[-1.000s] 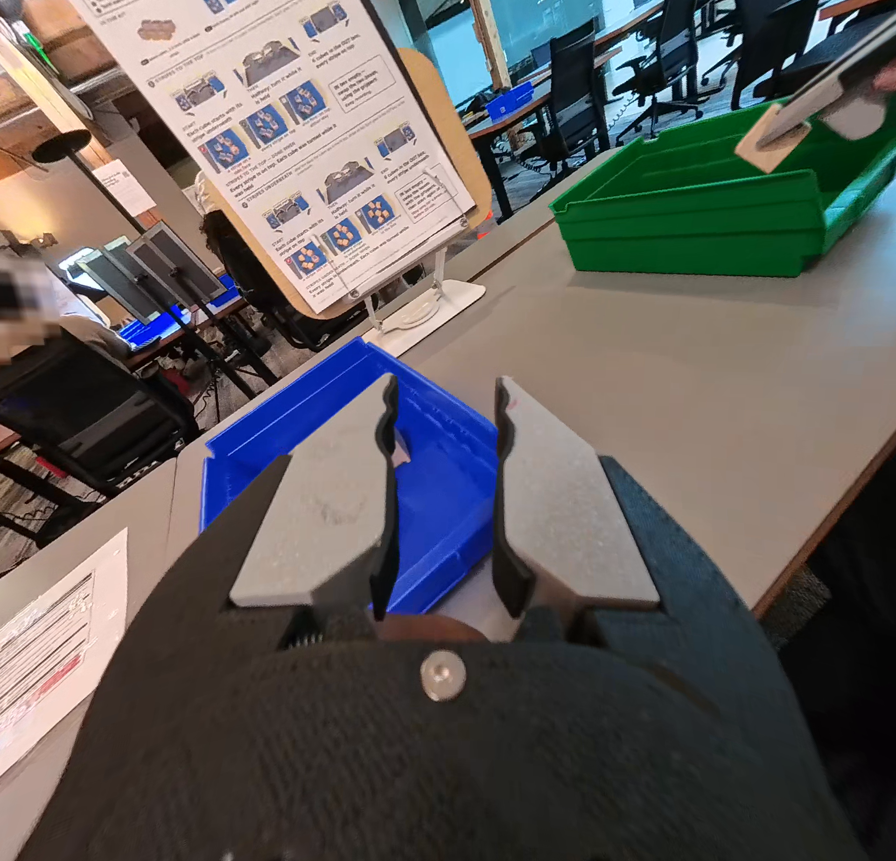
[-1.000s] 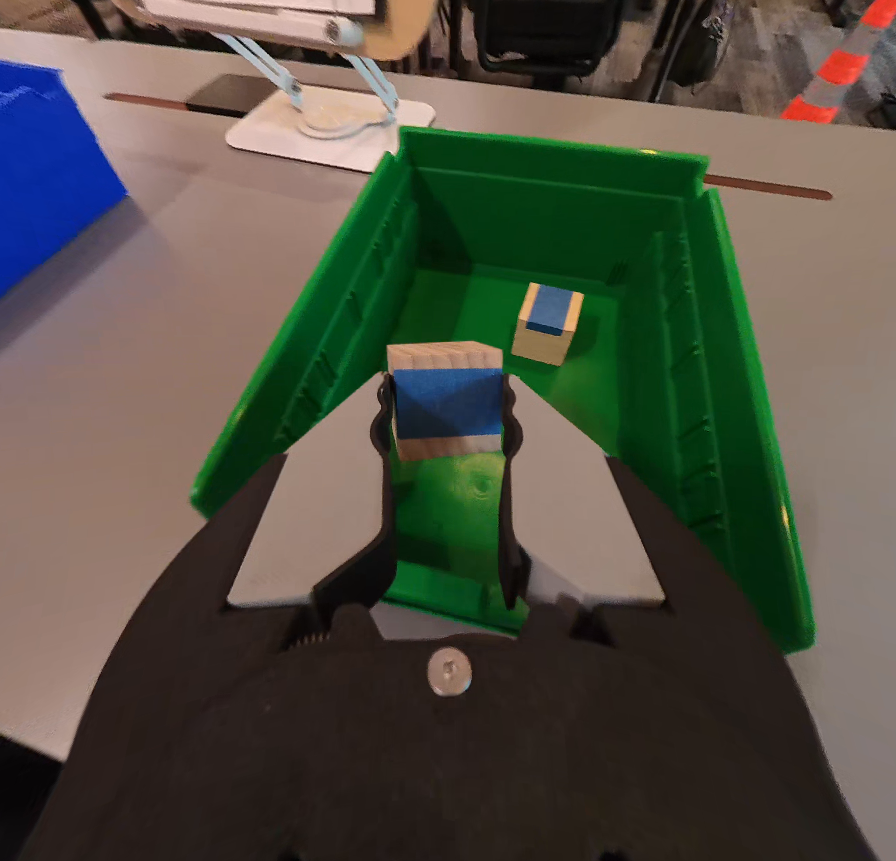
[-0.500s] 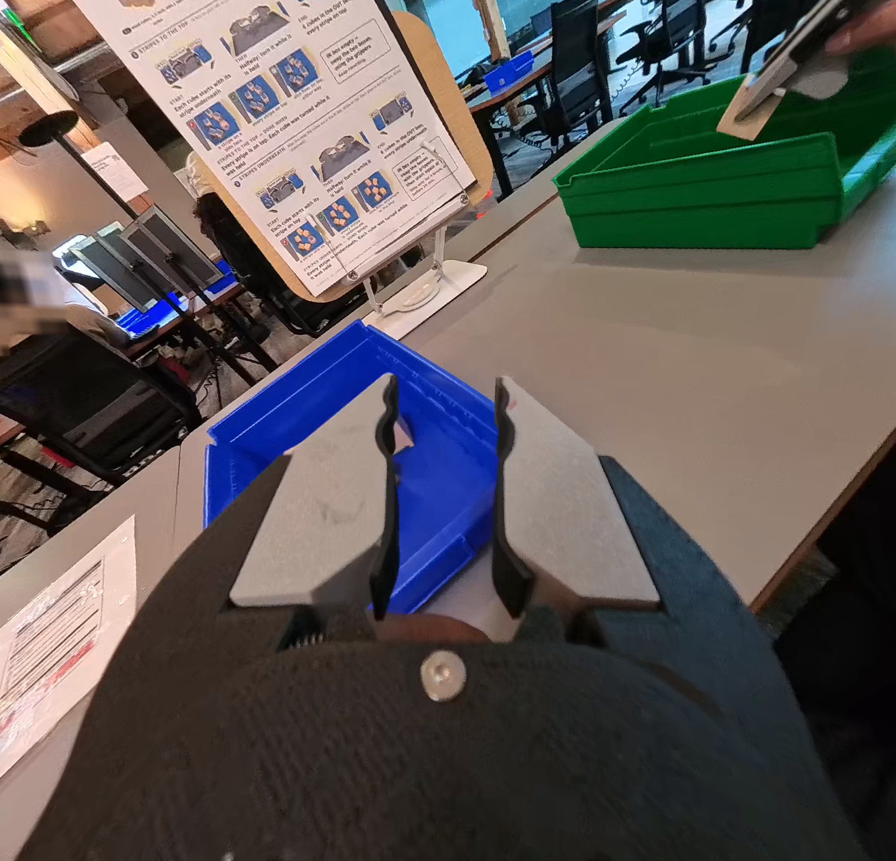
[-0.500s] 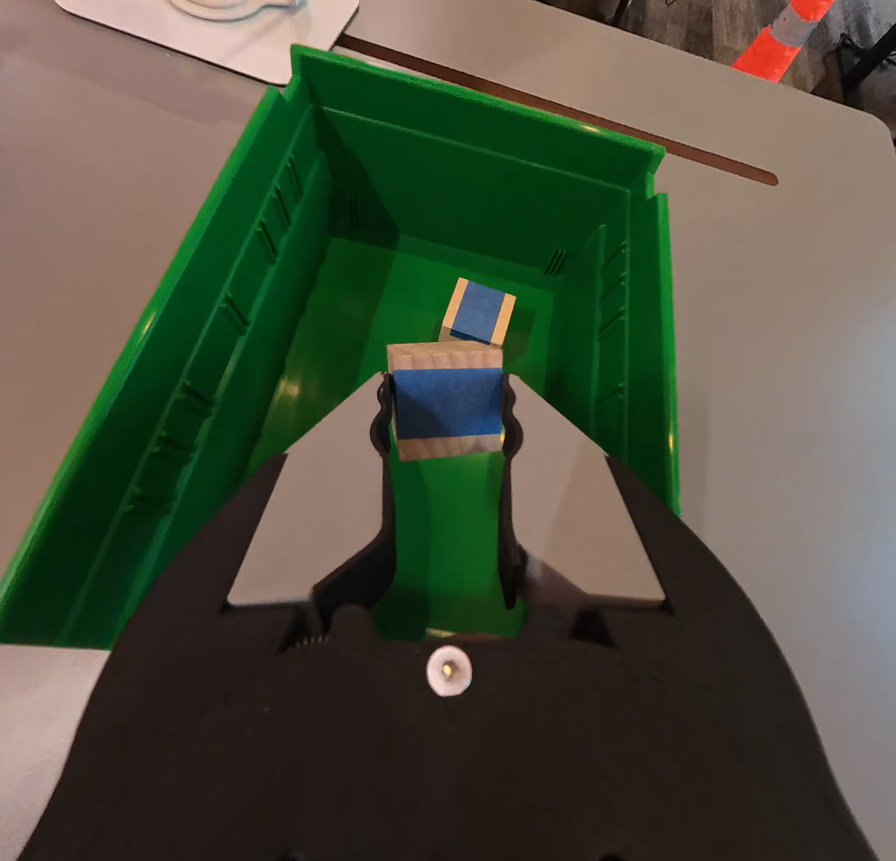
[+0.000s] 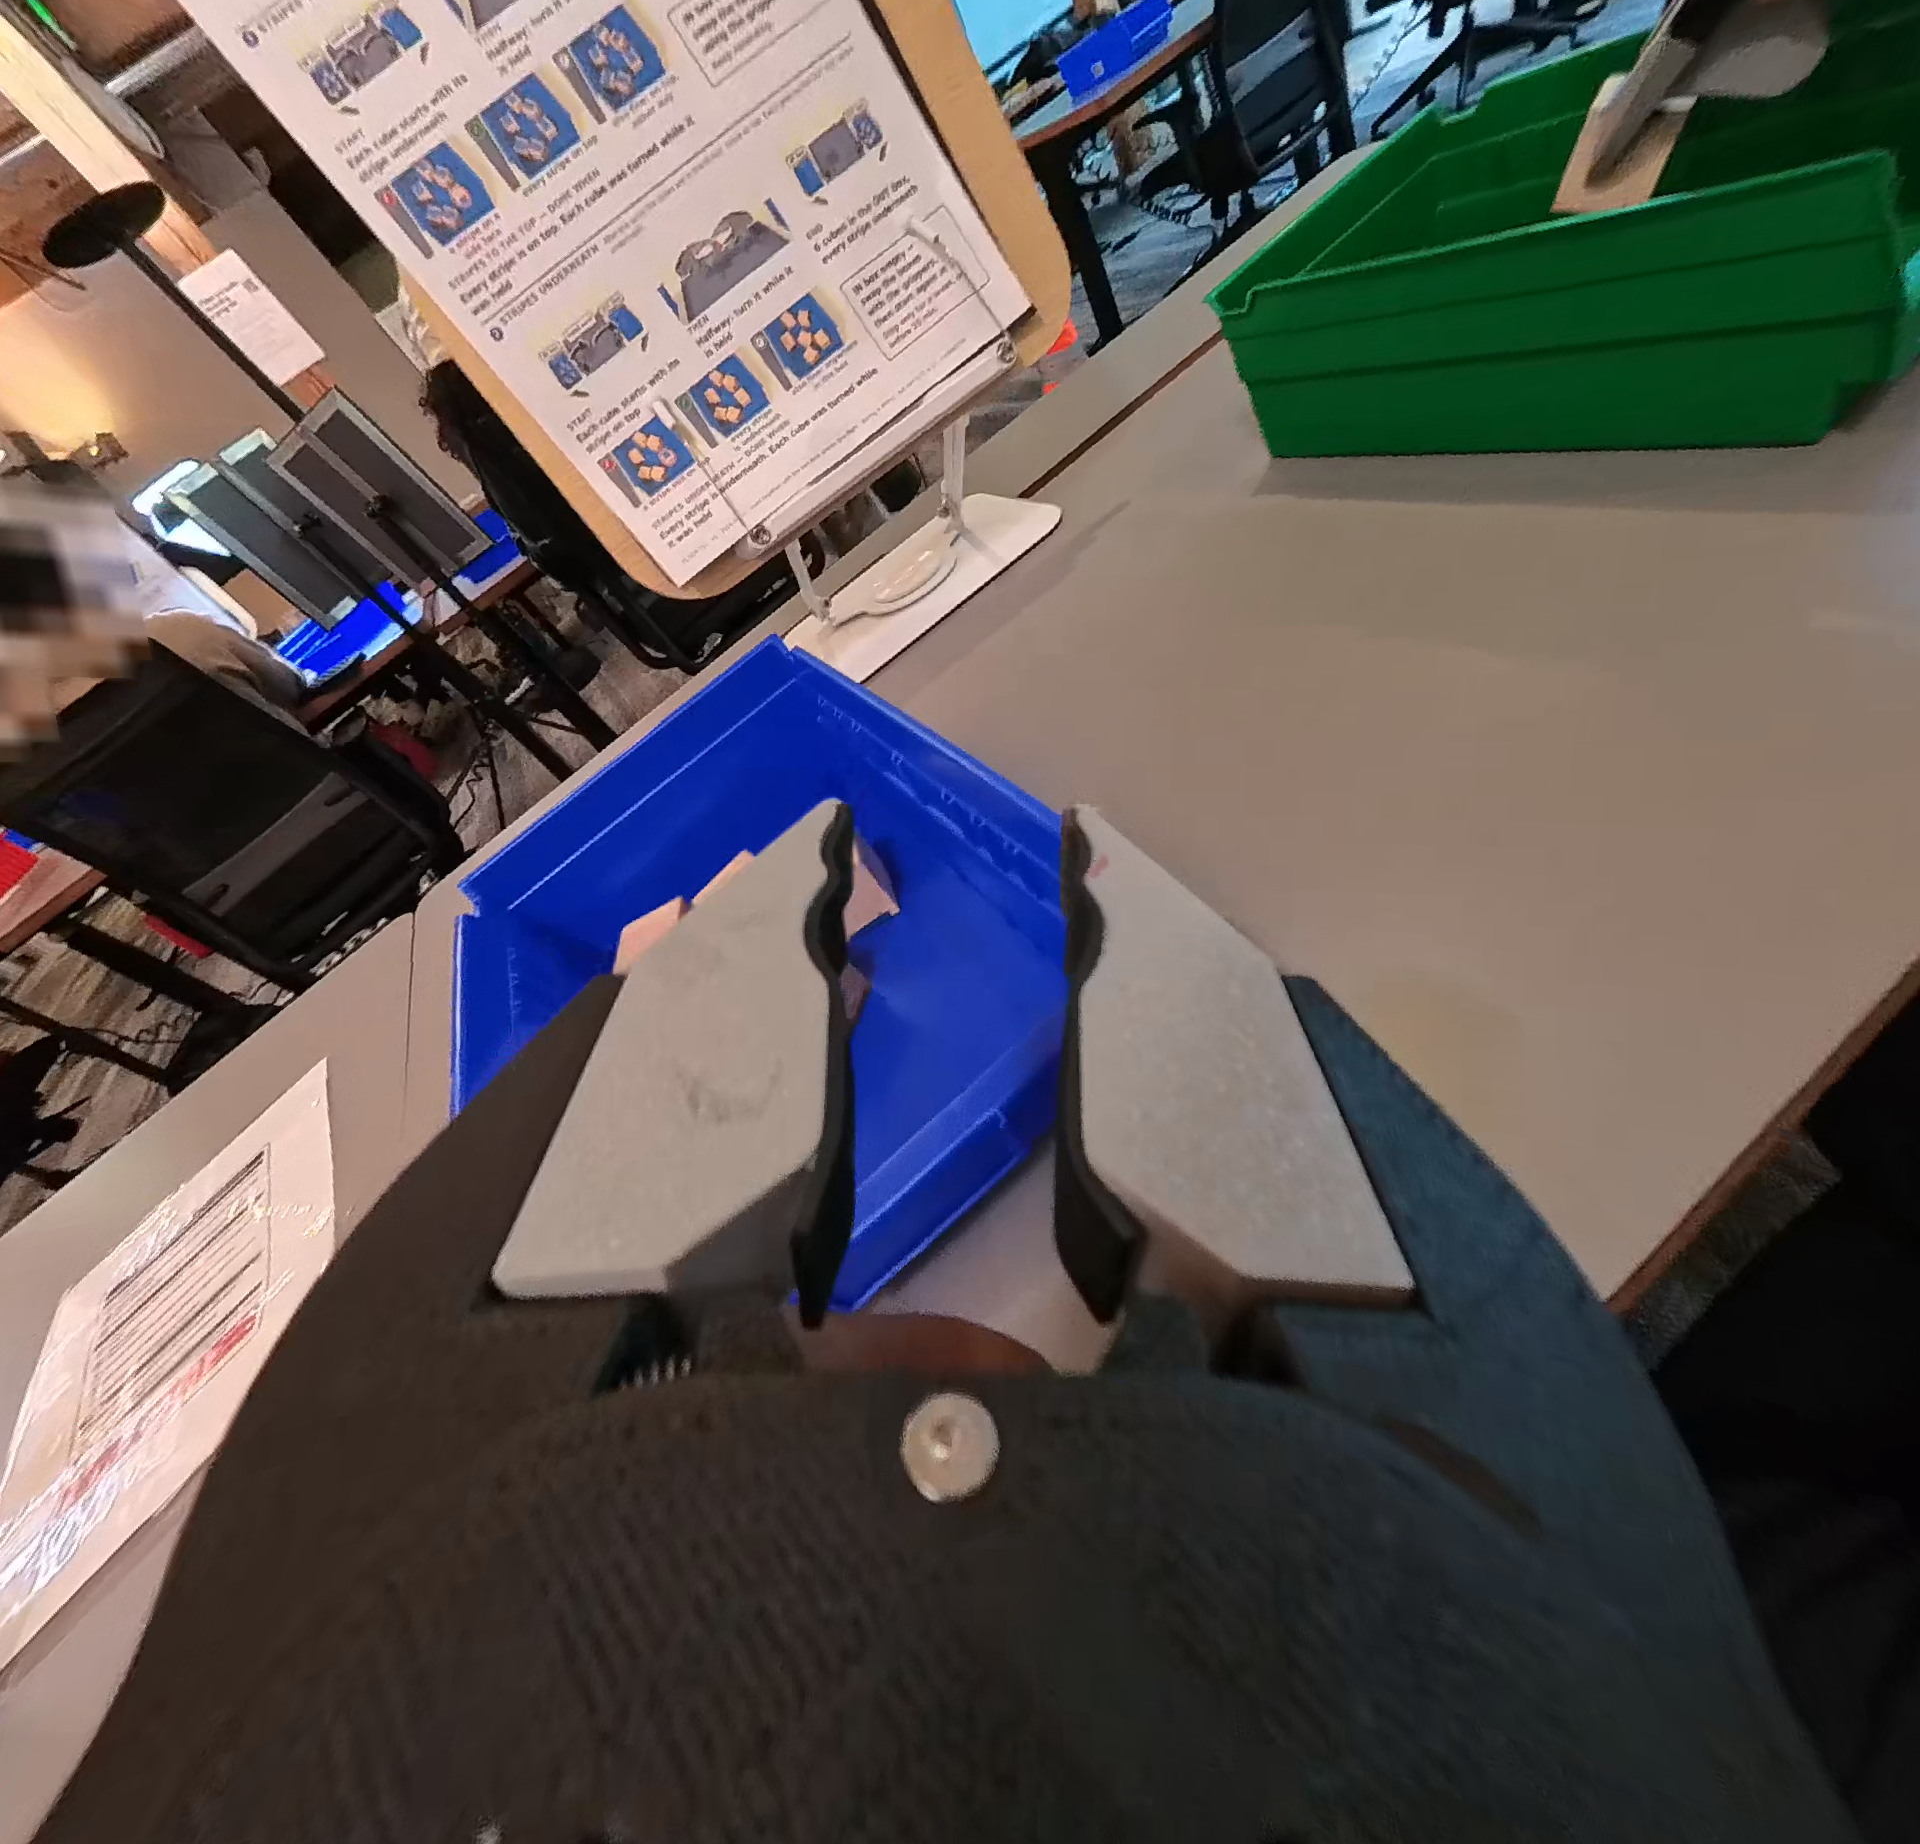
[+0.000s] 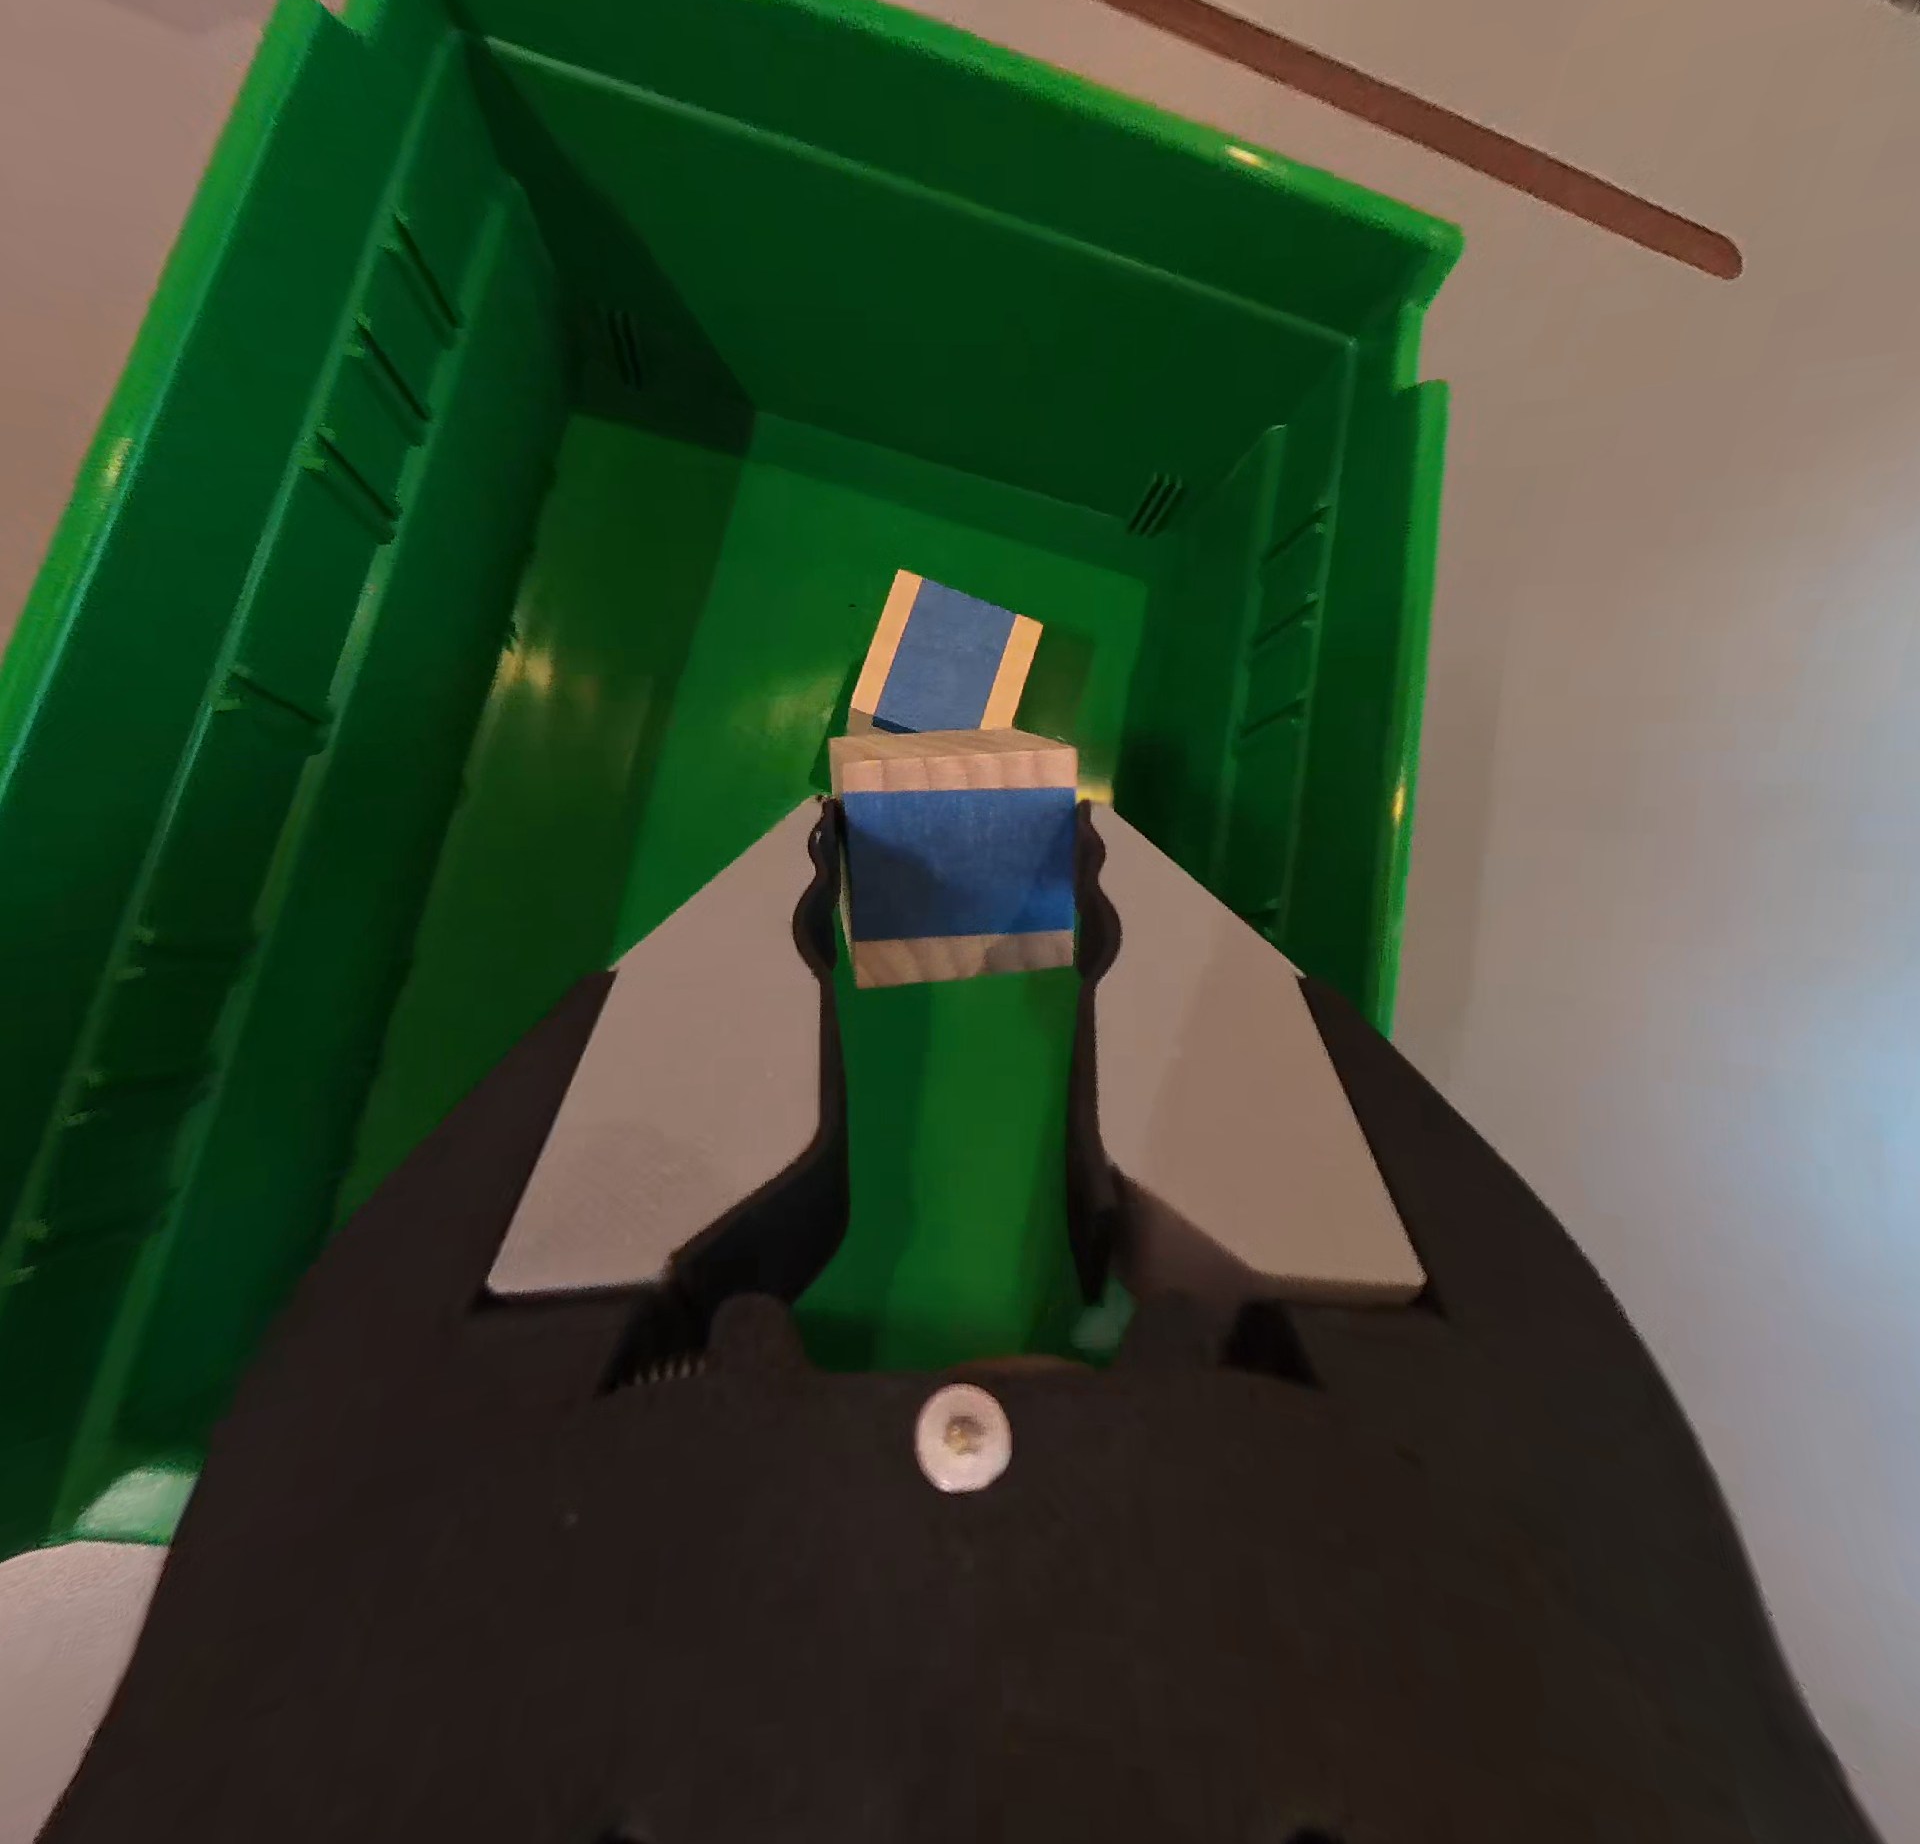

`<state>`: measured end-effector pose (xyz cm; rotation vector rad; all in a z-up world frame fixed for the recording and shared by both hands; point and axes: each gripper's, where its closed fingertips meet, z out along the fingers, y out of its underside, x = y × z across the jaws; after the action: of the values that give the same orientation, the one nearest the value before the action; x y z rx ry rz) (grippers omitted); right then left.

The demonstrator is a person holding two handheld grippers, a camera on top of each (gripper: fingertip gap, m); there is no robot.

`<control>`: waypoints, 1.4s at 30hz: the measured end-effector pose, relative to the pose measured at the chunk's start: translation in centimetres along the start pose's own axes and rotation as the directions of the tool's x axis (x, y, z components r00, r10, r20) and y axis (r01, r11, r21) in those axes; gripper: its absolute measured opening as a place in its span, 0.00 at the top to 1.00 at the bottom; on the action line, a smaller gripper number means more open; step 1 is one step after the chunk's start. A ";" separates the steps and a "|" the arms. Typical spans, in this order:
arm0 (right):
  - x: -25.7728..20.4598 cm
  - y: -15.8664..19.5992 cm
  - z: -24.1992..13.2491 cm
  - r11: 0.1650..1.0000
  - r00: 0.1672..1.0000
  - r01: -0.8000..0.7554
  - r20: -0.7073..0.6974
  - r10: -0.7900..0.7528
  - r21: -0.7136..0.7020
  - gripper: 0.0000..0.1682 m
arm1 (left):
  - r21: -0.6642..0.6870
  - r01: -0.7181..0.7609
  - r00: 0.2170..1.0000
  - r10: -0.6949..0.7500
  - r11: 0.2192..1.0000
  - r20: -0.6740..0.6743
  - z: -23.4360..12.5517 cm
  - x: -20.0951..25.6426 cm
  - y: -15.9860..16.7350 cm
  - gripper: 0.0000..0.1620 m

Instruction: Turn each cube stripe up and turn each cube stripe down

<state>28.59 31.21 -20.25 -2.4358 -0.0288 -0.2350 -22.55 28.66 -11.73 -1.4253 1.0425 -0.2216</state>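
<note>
Left wrist view low, close behind its jaws, facing across the grey tabletop (image 5: 1455, 755), right wrist view steeply downward, close over the green plastic bin (image 6: 312, 651) beyond its jaws, bin (image 5: 1558, 340) shared.

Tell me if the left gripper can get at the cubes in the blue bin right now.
Probably yes: the left gripper is open and empty above the blue bin, whose top is uncovered, and the wooden cubes inside lie just past its fingertips.

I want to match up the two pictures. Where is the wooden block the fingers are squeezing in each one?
Left wrist view: the held cube is at the top right, small and far off, pinched by the right gripper over the green bin.
Right wrist view: the held cube is in the middle, between the fingers, blue stripe facing the camera.
Shared landmark: the green bin.
</note>
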 end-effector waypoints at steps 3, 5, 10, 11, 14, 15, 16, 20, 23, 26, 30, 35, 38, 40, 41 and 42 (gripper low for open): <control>0.2 0.8 1.2 0.996 0.999 0.024 -0.023 -0.026 -0.087 0.75 | -0.025 -0.007 1.000 0.007 1.000 0.010 0.2 -0.1 0.5 0.76; 0.0 1.7 2.2 0.988 0.999 0.030 -0.016 -0.033 -0.149 0.74 | -0.027 -0.010 1.000 0.011 1.000 0.008 0.2 0.0 0.5 0.76; 0.1 3.9 3.8 0.972 0.999 -0.027 -0.034 0.019 -0.235 0.73 | -0.035 -0.019 1.000 0.019 0.999 0.011 0.2 0.0 0.7 0.76; 0.2 3.5 3.4 0.977 0.999 -0.030 -0.043 0.021 -0.210 0.70 | -0.041 -0.019 1.000 0.019 0.999 0.013 0.2 -0.1 0.8 0.76; -0.6 1.2 0.3 0.997 0.999 -0.045 -0.025 0.043 -0.068 0.68 | -0.065 -0.003 1.000 0.004 0.998 0.016 0.3 -0.3 1.4 0.76; -1.3 0.2 -1.2 0.998 0.998 -0.057 0.002 0.057 -0.006 0.68 | -0.073 0.009 1.000 -0.008 0.997 0.020 0.4 -0.4 1.6 0.76; -2.5 -0.6 -3.0 0.996 0.997 -0.069 0.045 0.066 0.062 0.68 | -0.082 0.023 0.999 -0.021 0.996 0.026 0.5 -0.7 1.9 0.76; -9.3 -2.1 -10.8 0.944 0.967 -0.101 0.253 0.020 0.314 0.70 | -0.116 0.074 0.996 -0.067 0.990 0.057 0.9 -1.5 3.0 0.76; -15.3 -0.5 -15.3 0.880 0.913 -0.146 0.404 -0.055 0.451 0.71 | -0.138 0.098 0.993 -0.089 0.986 0.072 1.3 -1.8 3.9 0.74; -19.6 0.2 -16.5 0.887 0.881 -0.060 0.441 -0.169 0.458 0.73 | -0.153 0.152 0.986 -0.139 0.977 0.087 1.9 -2.2 4.6 0.73; -20.4 -0.8 -19.4 0.834 0.877 -0.070 0.433 -0.210 0.547 0.74 | -0.188 0.172 0.982 -0.152 0.967 0.112 2.5 -2.7 6.1 0.70; -19.6 0.3 -20.8 0.842 0.838 -0.107 0.503 -0.210 0.529 0.70 | -0.195 0.226 0.973 -0.213 0.954 0.088 3.5 -3.4 6.4 0.70; -19.0 0.9 -21.3 0.843 0.817 -0.125 0.536 -0.211 0.523 0.70 | -0.257 0.169 0.986 -0.164 0.952 0.044 4.9 -4.4 6.1 0.70; -19.3 1.2 -21.6 0.849 0.783 -0.149 0.585 -0.211 0.506 0.70 | -0.329 0.108 0.994 -0.112 0.938 0.006 6.5 -5.4 6.0 0.70; -19.4 1.4 -21.8 0.852 0.769 -0.151 0.601 -0.217 0.501 0.70 | -0.373 0.070 0.996 -0.083 0.925 -0.020 7.4 -5.8 6.2 0.70; -19.3 1.4 -21.9 0.850 0.765 -0.154 0.605 -0.221 0.504 0.70 | -0.419 0.034 0.996 -0.064 0.907 -0.057 8.4 -5.9 6.7 0.69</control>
<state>6.15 16.95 -8.04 -1.8385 -0.3978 0.5575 -23.07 39.96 -16.47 -1.8439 1.1577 -0.0848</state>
